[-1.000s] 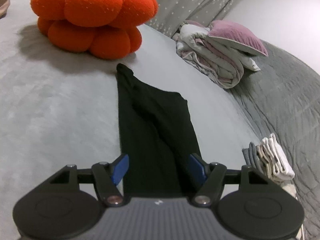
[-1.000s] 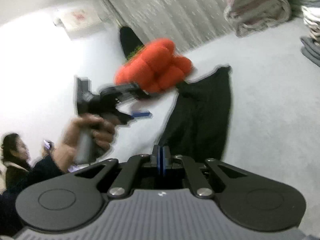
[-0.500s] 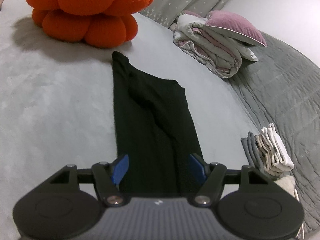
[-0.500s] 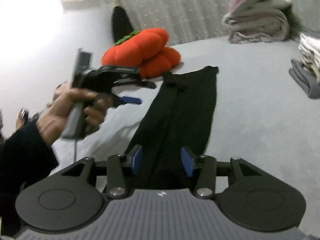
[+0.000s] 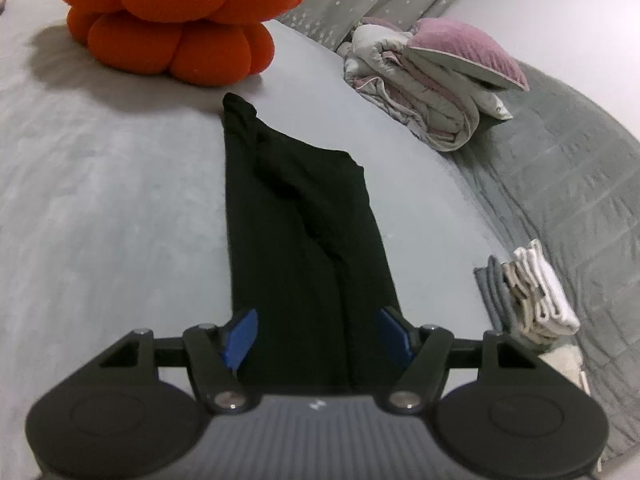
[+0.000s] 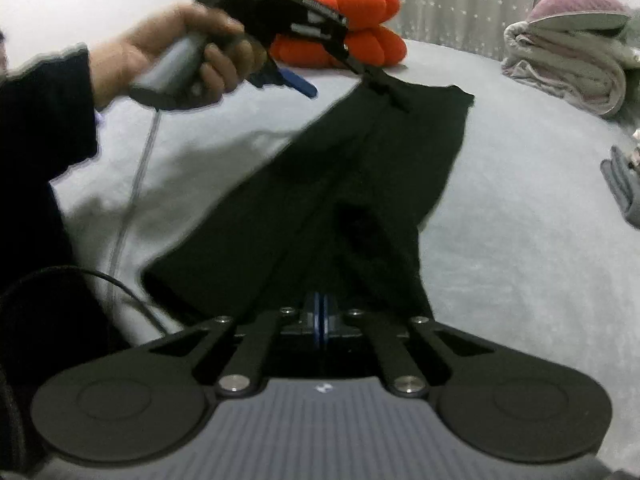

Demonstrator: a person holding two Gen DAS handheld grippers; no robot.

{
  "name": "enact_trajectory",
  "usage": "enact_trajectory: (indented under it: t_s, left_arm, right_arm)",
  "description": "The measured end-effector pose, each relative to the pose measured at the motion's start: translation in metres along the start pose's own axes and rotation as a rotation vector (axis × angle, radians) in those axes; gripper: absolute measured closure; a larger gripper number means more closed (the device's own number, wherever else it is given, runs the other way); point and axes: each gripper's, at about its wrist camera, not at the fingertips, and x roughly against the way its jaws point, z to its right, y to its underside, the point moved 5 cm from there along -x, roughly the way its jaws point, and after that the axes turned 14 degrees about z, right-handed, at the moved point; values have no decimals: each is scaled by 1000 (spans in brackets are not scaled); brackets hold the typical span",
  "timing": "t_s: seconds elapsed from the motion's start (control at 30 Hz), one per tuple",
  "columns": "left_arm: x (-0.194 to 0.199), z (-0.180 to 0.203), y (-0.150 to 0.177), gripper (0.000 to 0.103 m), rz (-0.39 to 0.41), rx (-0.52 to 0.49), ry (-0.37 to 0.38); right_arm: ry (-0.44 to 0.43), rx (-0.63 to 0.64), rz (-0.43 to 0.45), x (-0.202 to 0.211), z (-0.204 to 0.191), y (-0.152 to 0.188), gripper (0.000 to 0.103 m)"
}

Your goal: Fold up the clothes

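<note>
Once our right gripper (image 6: 322, 314), open half a second earlier, clamped shut on the black garment's (image 5: 304, 240) near edge, folding could begin; our left gripper (image 5: 316, 334) still hovered open above it.

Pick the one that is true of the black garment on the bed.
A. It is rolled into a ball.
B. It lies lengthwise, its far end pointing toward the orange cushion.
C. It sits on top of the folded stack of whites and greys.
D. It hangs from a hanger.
B: the black garment stretches out flat along the bed, its narrow far end just short of the orange cushion.
</note>
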Motion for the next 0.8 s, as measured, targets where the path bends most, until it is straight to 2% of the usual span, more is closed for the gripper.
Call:
enact_trajectory:
  t_s: [0.1, 0.2, 0.27, 0.37, 0.5, 0.53, 0.6, 0.7, 0.8]
  left_arm:
    - [6, -4, 0, 33, 1, -1, -6]
    - [10, -7, 2, 33, -2, -8, -18]
    - [11, -9, 3, 33, -7, -9, -19]
    - [13, -11, 5, 33, -14, -10, -21]
    - [17, -13, 4, 33, -14, 3, -6]
    - [17, -13, 4, 33, -15, 3, -1]
    - [18, -12, 5, 33, -19, 0, 7]
    - [15, -9, 7, 33, -26, -12, 14]
    - [9, -2, 11, 33, -42, -32, 27]
  right_arm:
    - [-82, 7, 32, 21, -6, -6, 102]
    - [-45, 82, -62, 15, -6, 12, 102]
    - [-29, 79, -84, 12, -3, 20, 100]
    - [-56, 49, -47, 16, -7, 13, 88]
    - [-157, 12, 6, 26, -11, -4, 82]
    - [-156, -24, 28, 27, -2, -13, 77]
    - [-107, -92, 47, 24, 23, -25, 77]
    - [-35, -218, 61, 1, 84, -47, 76]
    - [-26, -351, 17, -36, 139, -58, 75]
